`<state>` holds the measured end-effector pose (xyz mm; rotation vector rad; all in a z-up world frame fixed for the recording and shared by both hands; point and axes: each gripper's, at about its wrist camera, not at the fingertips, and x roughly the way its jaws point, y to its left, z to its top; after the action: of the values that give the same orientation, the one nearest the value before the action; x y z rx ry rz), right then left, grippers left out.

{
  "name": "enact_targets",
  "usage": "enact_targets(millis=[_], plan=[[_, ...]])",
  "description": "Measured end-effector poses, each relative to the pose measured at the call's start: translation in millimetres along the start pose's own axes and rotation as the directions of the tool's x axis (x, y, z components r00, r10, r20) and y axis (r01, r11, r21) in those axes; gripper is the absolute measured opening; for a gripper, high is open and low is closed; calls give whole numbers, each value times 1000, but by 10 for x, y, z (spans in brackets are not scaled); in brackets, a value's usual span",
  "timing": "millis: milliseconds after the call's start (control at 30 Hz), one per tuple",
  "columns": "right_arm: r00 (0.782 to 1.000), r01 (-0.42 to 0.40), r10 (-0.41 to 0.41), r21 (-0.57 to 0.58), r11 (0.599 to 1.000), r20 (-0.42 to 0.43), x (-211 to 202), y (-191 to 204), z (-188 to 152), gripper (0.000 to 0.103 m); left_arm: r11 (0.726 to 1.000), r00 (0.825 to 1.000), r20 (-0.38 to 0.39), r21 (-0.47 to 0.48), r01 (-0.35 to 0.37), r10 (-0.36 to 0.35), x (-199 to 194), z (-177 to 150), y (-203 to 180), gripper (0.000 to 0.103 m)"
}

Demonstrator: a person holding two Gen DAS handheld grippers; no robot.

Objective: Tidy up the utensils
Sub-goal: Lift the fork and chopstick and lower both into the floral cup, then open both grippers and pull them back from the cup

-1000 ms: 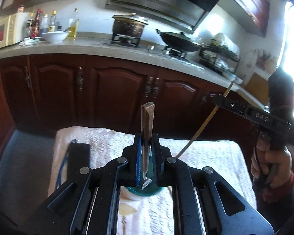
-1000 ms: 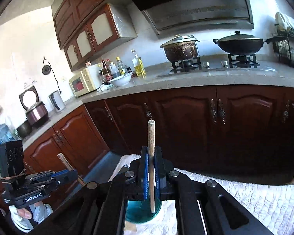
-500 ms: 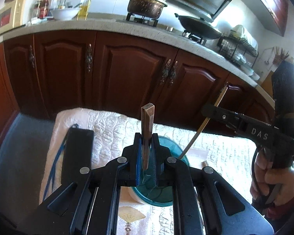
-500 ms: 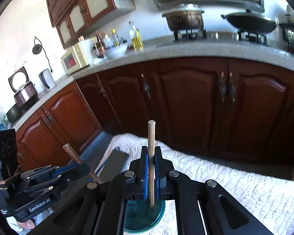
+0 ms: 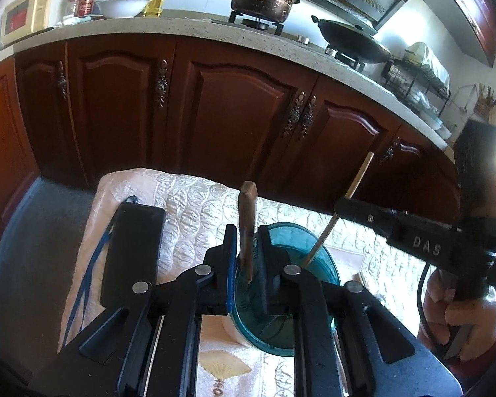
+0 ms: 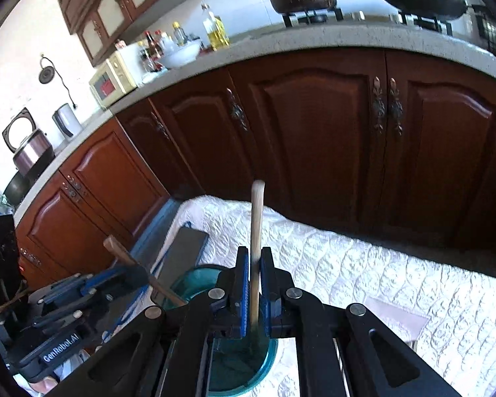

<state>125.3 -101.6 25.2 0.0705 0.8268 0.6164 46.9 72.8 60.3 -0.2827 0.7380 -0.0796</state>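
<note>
Brown-handled utensil, left gripper loosening over teal plastic cup — right gripper pinches pale chopstick; release both vertically.

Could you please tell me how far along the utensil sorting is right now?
Nothing looks fully stowed yet. The left hand-held gripper has just been opening its jaws, the brown-handled utensil between them, its tip inside the teal cup. The right hand-held gripper pinches a chopstick over that cup. Left: drop both in.
</note>
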Motion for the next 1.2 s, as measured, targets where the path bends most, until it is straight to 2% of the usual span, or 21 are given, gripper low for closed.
enact_targets(millis=[67,133,167,200,300,467,733,1200], plan=[[1000,4,-4,-1,1000,2,-25,-6,-33,12,1000,1000,2,-7,-1,1,-21,-11,16,26],[1000,0,0,2,1000,8,-64,-10,-68,20,1000,1000,4,-15,1,-1,-54,-32,23,37],[1000,-1,1,6,1000,13,-91,-17,-88,30,1000,1000,6,-17,-1,1,-73,-42,19,39],[1000,-3,3,8,1000,17,-117,-23,-110,34,1000,1000,11,-15,-4,4,-102,-61,12,41],[1000,3,-3,10,1000,26,-204,-31,-193,34,1000,999,22,6,-24,24,-174,-111,-46,45],[998,29,-30,7,1000,51,-417,-22,-384,34,997,998,39,53,-57,55,-272,-245,-214,46],[990,104,-107,29,994,93,-811,-63,-704,41,995,997,65,84,-48,43,-405,-440,-481,46],[952,245,-258,92,965,165,-1502,-205,-1096,43,985,994,107,173,-18,-1,-599,-632,-995,46]])
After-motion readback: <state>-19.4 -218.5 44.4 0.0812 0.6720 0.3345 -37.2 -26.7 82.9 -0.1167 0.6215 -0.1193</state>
